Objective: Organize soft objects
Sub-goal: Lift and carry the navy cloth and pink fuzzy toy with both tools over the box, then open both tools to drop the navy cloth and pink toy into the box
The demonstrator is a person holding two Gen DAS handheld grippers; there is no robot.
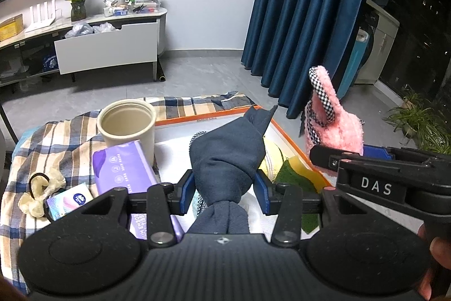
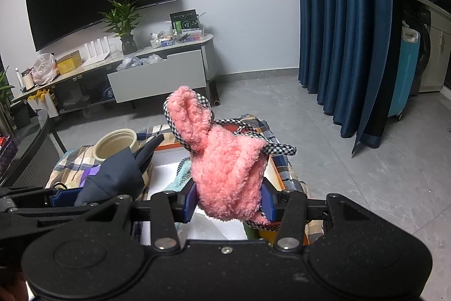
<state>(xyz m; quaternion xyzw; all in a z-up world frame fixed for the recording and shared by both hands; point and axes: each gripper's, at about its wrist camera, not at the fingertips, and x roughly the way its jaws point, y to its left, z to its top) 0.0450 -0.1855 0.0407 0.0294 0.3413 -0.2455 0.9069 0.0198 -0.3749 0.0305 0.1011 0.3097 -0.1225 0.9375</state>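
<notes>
Pinching navy cloth (image 1: 225, 157) w/ left gripper (image 1: 225, 192), fuzzy pink bag (image 2: 228, 174) w/ right gripper (image 2: 229, 201), both above orange-rimmed box (image 1: 298, 143).

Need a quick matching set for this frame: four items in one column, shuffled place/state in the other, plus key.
1. navy cloth bundle
2. pink fluffy bag
3. cream jar
4. purple tissue pack

A. leaning against the jar's front
B. clamped in right gripper
C. open-topped, empty, on plaid cloth
D. clamped in left gripper

Pairs: 1-D, 2-B, 3-C, 4-A
</notes>
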